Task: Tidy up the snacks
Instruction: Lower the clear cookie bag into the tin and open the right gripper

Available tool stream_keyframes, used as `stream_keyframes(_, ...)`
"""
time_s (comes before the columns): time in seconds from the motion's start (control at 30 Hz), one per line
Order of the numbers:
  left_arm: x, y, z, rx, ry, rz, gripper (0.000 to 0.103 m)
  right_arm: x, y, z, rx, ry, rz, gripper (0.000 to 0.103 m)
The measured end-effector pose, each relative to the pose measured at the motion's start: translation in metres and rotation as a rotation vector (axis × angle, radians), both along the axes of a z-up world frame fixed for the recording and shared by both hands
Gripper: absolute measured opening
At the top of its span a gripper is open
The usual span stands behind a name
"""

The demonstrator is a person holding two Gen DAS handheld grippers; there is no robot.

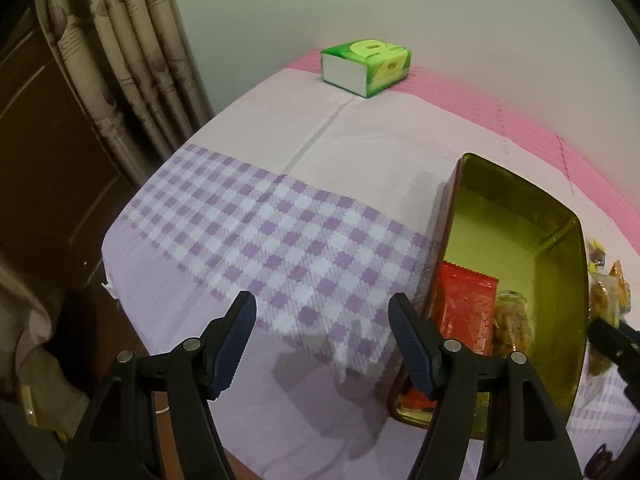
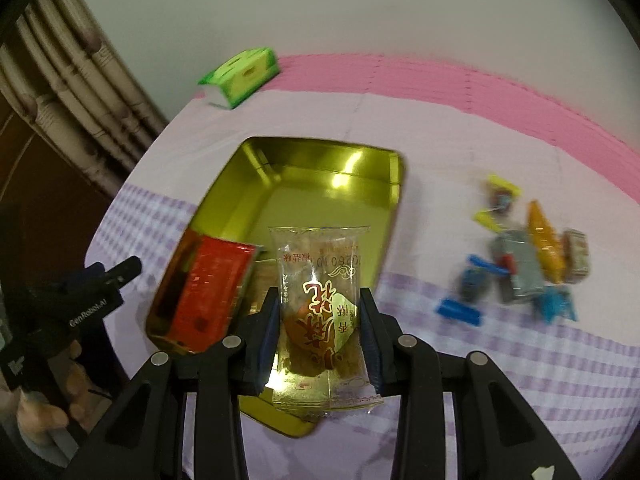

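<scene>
- Snacks sit in three places; a clear packet [image 2: 320,300] with red and gold print is clamped between the fingers of the right gripper [image 2: 319,334], over the near end of the gold tin [image 2: 296,152]; a red packet [image 2: 214,294] and a clear bag of brownish pieces [image 1: 514,326] already lie in the tin; a loose pile [image 2: 524,256] of small wrapped sweets waits on the counter [image 2: 440,120] to the right of the tin
- left gripper [image 1: 322,338] hangs over the checked cloth [image 1: 280,224] left of the tin, fingers wide, holding nothing
- Risk, as I judge it: the packet is slick film gripped near its middle; it could slip or swing; released too near the rim, it may land half out of the tin
- the tin is light and shiny; a nudge from either gripper could slide it on the cloth
- Surface is a lilac cloth with a purple check band, a pink strip along the far edge; a green tissue box [image 1: 366,66] stands at the far corner; pale wall behind, patterned curtain [image 1: 132,52] and dark wood at left
</scene>
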State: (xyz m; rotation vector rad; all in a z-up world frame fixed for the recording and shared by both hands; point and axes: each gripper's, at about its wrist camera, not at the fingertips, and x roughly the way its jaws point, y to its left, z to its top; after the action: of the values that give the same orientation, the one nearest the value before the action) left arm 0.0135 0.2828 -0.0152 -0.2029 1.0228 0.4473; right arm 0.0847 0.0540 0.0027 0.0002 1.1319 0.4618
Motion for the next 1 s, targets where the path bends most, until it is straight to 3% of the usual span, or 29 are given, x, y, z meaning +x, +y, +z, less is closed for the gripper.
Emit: stream_keyframes(1.0, -0.003, 0.010, -0.008, 0.003, 0.029, 0.053, 0.069, 0.002, 0.049, -0.042, -0.054, 0.065, 0.052, 0.035)
